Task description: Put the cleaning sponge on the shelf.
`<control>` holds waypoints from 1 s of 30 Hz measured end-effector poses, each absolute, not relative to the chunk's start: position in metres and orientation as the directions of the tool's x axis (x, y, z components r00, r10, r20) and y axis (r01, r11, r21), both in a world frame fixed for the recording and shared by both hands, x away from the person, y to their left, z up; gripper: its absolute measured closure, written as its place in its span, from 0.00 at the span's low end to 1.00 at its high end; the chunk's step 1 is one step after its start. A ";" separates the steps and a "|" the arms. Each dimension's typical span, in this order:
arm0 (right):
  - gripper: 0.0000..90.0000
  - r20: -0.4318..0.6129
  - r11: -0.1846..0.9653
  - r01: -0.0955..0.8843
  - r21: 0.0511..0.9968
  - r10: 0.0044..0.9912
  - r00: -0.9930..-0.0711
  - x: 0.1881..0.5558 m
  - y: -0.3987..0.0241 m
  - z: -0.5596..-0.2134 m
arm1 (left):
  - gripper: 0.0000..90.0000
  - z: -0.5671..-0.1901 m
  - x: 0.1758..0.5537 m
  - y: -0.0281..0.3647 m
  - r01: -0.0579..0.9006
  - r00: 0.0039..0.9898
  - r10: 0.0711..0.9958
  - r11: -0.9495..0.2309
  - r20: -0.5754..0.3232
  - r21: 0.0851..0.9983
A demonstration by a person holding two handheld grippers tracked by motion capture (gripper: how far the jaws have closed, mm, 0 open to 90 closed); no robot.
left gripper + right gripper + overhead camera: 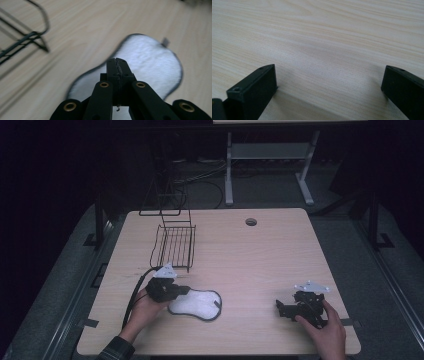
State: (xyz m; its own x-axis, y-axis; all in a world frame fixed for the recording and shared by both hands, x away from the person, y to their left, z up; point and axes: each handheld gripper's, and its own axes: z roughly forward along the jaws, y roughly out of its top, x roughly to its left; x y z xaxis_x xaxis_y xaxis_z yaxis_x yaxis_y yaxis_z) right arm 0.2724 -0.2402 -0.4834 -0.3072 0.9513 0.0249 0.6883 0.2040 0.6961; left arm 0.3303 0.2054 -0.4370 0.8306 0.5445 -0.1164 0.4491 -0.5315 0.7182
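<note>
A white fuzzy pad with a dark rim, shaped like an eye mask, lies flat near the table's front left. My left gripper sits at the pad's upper left edge, held by a hand. In the left gripper view its jaws are pressed together above the pad, and I see nothing between them. My right gripper rests low at the front right in the other hand. Its jaws stand wide apart over bare wood.
A black wire rack stands at the back left of the wooden table, just behind my left gripper, and its wires cross the left gripper view. A round cable hole lies near the far edge. Dark floor surrounds the table.
</note>
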 end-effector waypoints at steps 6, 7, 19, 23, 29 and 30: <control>0.00 0.026 0.203 0.689 0.696 0.952 -0.307 0.272 -0.240 -0.483 | 1.00 -0.440 0.348 0.212 0.466 0.810 0.576 -0.522 -0.107 0.715; 0.00 0.027 0.202 0.690 0.695 0.952 -0.306 0.272 -0.240 -0.483 | 1.00 -0.441 0.350 0.211 0.464 0.810 0.577 -0.525 -0.103 0.713; 0.00 0.026 0.203 0.689 0.696 0.951 -0.307 0.272 -0.240 -0.483 | 1.00 -0.453 0.363 0.204 0.481 0.812 0.576 -0.564 -0.098 0.671; 0.00 0.025 0.204 0.688 0.696 0.951 -0.307 0.272 -0.240 -0.483 | 1.00 -0.454 0.361 0.206 0.479 0.814 0.574 -0.577 -0.090 0.662; 0.00 0.025 0.204 0.688 0.696 0.951 -0.307 0.272 -0.240 -0.483 | 1.00 -0.455 0.355 0.213 0.480 0.818 0.567 -0.590 -0.090 0.649; 0.00 0.025 0.203 0.689 0.696 0.952 -0.307 0.272 -0.240 -0.483 | 1.00 -0.455 0.354 0.215 0.482 0.818 0.567 -0.589 -0.092 0.648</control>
State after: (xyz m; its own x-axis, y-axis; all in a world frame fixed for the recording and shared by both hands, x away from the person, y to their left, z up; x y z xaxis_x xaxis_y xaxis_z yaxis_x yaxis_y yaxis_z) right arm 0.2723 -0.2401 -0.4834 -0.3066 0.9515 0.0253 0.6887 0.2034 0.6959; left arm 0.3535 0.2146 -0.4549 0.8182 0.5675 -0.0924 0.4820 -0.5894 0.6483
